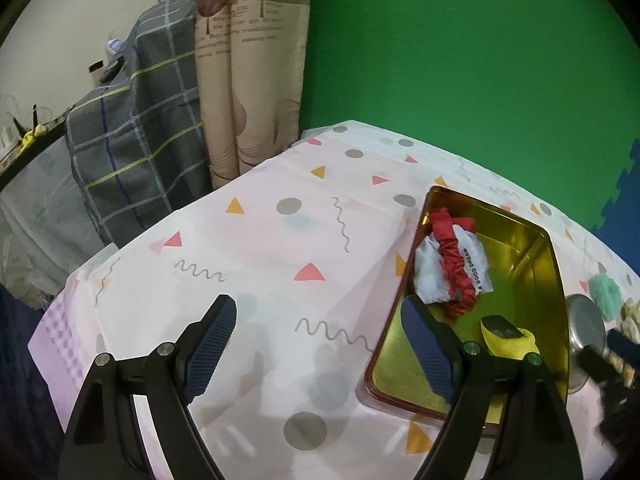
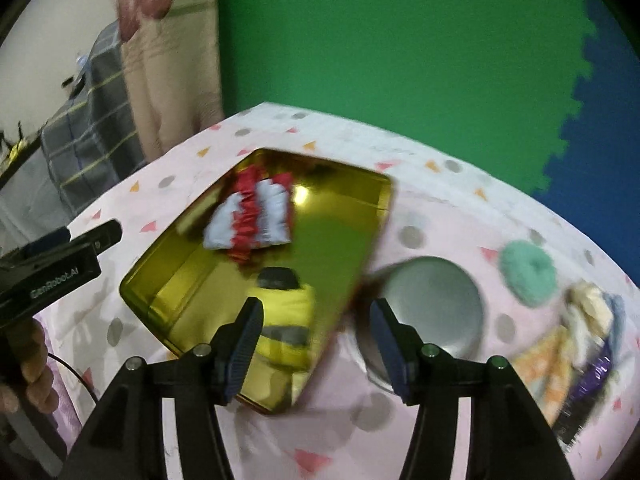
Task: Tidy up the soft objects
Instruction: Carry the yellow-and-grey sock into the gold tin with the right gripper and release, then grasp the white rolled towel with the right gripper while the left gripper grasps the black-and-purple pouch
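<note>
On a table [image 1: 256, 248] draped in a pink cloth printed with triangles, dots and squiggles, a gold tin [image 2: 192, 264] lies open. Inside the tin sit a red scrunchie [image 1: 456, 264] looped over a pale blue fabric pouch [image 1: 430, 276], and nearer the camera a yellow-and-black soft toy [image 2: 286, 312]. Just right of the tin rests a round metal lid [image 2: 436, 300]; beyond that, a mint-green fluffy scrunchie [image 2: 528, 272] and a blurred heap of colourful soft items [image 2: 580, 344]. The left gripper [image 1: 320, 344] hovers at the tin's left edge, fingers spread wide and empty. The right gripper [image 2: 316, 344] hangs above the tin's near right corner, jaws apart, gripping nothing.
</note>
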The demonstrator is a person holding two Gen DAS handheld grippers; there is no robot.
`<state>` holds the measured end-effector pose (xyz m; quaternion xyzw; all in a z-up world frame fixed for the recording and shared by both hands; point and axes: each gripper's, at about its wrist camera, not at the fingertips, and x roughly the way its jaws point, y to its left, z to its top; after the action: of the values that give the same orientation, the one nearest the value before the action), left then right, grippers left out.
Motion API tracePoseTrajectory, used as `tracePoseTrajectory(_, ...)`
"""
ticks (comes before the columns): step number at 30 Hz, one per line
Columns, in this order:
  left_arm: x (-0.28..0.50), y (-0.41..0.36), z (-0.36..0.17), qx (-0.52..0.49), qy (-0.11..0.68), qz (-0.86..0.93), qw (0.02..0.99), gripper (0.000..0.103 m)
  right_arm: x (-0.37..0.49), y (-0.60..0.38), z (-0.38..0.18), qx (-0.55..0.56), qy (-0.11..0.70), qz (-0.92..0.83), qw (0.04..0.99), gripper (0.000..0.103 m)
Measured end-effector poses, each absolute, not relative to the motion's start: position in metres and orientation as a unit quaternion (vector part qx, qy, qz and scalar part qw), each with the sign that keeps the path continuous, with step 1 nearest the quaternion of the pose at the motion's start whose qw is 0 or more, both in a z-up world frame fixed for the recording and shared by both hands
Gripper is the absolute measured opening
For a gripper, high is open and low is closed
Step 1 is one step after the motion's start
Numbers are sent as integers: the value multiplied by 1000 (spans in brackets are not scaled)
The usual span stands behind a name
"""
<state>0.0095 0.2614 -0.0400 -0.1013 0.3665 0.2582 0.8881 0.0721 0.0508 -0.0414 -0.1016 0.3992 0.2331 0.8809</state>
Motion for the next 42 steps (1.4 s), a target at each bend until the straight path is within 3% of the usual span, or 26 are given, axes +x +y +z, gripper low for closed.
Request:
tracePoseTrajectory(11, 11, 243, -38, -75, 366, 243, 895, 82, 90, -114, -21, -55, 380, 53, 922, 57)
tracePoseTrajectory(20, 14, 224, -37, -41, 364, 224, 903, 82, 116, -222, -46, -4, 415, -79, 906, 60)
tracePoseTrajectory(39, 17, 143, -29, 11, 366, 112, 924, 85, 131, -264, -102, 26, 442, -67, 894, 65)
tracePoseTrajectory(41, 18, 124, -27, 24, 367, 90, 926, 86, 127, -267, -110, 26, 451, -58, 890, 60)
tracePoseTrajectory(42, 18, 117, -27, 26, 367, 80, 926, 86, 122, -270, -115, 29, 452, -54, 890, 53)
